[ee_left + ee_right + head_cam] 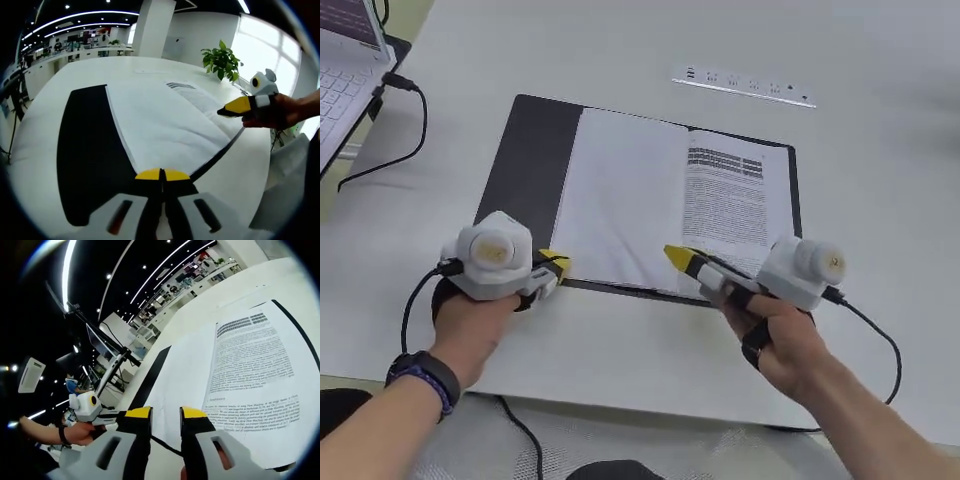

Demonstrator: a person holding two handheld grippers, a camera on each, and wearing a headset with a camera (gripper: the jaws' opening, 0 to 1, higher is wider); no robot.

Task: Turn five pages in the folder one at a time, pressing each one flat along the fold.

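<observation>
Fingers (150, 174) of left gripper (162, 175) pinched together at 6 o'clock edge of open black folder w/ white pages (525, 165) on white table (880, 180), prob steadying it; can't tell if nipping cover. Right gripper (166, 413) narrowly parted, empty, by printed page (735, 200), poised to lift.

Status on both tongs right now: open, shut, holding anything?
Left tongs: shut, nothing seen in them, tips at the near edge of the folder.
Right tongs: open, holding nothing, over the printed page.
</observation>
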